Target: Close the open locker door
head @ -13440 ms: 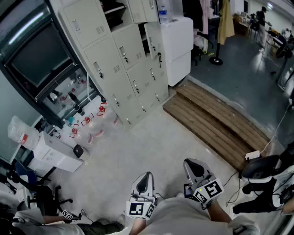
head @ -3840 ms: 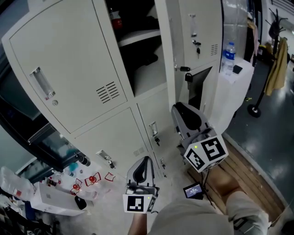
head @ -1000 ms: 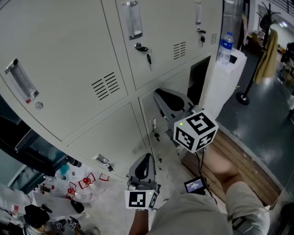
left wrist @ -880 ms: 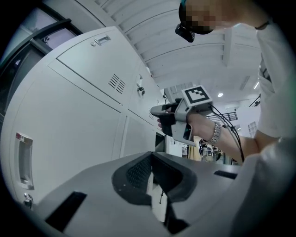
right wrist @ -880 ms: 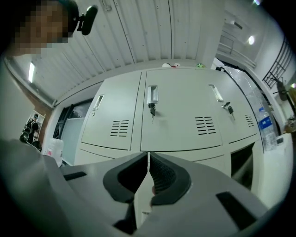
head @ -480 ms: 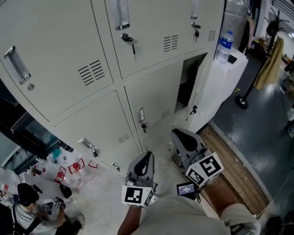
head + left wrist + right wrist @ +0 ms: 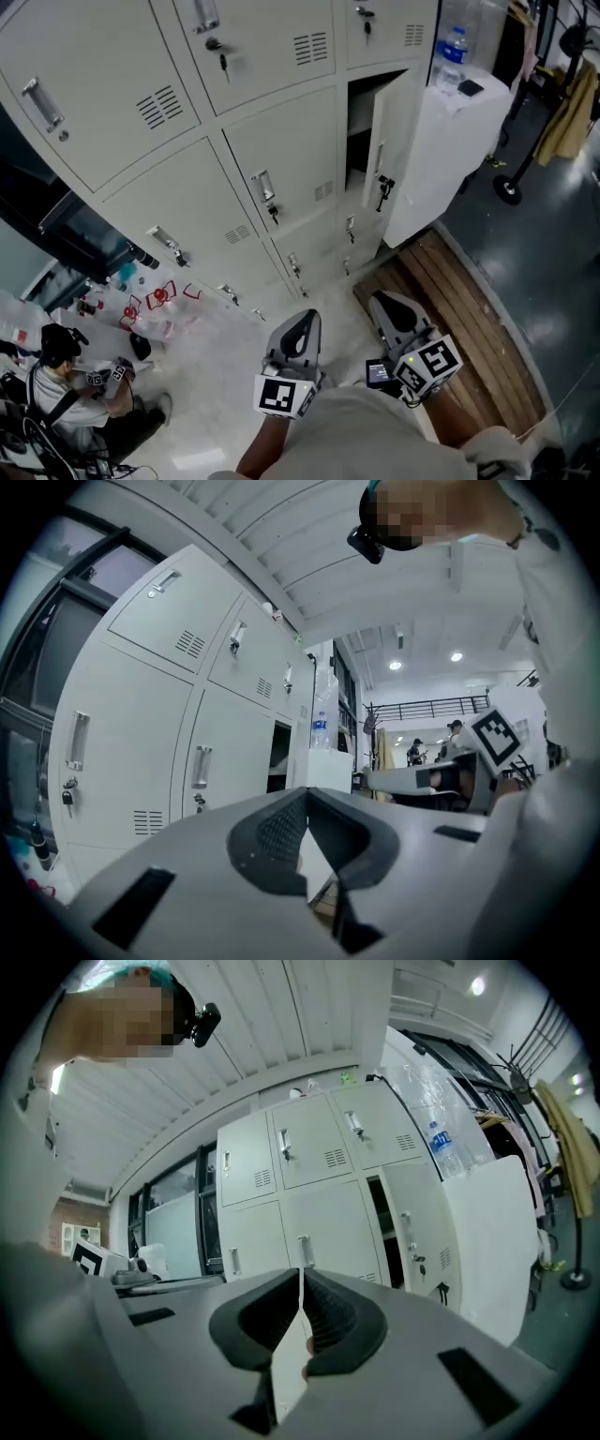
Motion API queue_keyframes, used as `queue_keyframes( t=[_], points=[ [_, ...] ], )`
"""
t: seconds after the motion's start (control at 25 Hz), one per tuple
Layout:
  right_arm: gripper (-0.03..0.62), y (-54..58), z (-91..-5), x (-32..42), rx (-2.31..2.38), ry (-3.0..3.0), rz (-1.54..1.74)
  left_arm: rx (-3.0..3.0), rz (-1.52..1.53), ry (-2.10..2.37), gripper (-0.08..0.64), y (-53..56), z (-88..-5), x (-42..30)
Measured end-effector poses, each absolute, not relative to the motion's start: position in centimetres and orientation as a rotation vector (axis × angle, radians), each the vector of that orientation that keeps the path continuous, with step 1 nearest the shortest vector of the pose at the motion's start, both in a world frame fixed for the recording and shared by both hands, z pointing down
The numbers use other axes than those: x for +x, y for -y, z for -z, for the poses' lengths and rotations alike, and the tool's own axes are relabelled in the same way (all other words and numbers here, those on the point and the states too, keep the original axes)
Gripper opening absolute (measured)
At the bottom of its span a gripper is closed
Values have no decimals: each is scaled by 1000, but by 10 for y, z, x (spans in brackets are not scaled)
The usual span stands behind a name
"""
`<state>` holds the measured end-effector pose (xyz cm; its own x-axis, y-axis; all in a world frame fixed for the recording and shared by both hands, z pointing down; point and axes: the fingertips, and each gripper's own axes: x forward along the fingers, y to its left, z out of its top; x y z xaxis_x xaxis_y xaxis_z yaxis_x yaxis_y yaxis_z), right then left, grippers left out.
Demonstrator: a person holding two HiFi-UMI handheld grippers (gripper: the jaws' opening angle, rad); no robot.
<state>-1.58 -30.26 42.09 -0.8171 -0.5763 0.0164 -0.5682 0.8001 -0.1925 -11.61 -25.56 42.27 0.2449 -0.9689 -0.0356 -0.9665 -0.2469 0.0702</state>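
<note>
A bank of pale grey lockers (image 7: 281,159) fills the far left of the head view, and every door in it lies flush except one. That open locker door (image 7: 386,141) is in the rightmost column, swung out to the right with a dark gap showing along its left edge and a key hanging from its lock. Just right of the door stands a tall white cabinet (image 7: 441,159), and near its foot a slatted wooden platform (image 7: 459,291) lies on the floor. A seated person (image 7: 75,394) is at the near left. The left gripper (image 7: 305,323) and the right gripper (image 7: 386,305) are held low and near the body, side by side, both well apart from the open door and touching nothing. In the left gripper view the dark fingers (image 7: 272,832) meet at their tips with nothing between them; in the right gripper view the fingers (image 7: 328,1316) are pressed together along a thin seam, also empty. A water bottle (image 7: 451,52) stands upright on top of the white cabinet.
</note>
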Motion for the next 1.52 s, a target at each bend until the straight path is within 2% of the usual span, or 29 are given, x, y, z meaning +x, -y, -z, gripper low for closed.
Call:
queue_keyframes(
  t=[0.36,0.92,1.52],
  points=[
    [35,226,-464,40,-879,-2976,443,2294,68,2006,8,170,-447,-72],
    [34,166,-478,56,-912,-2976,408,2323,52,1992,8,121,-458,-58],
    [29,114,-465,-57,-923,-2955,375,2286,120,2007,8,57,-454,-187]
  ],
)
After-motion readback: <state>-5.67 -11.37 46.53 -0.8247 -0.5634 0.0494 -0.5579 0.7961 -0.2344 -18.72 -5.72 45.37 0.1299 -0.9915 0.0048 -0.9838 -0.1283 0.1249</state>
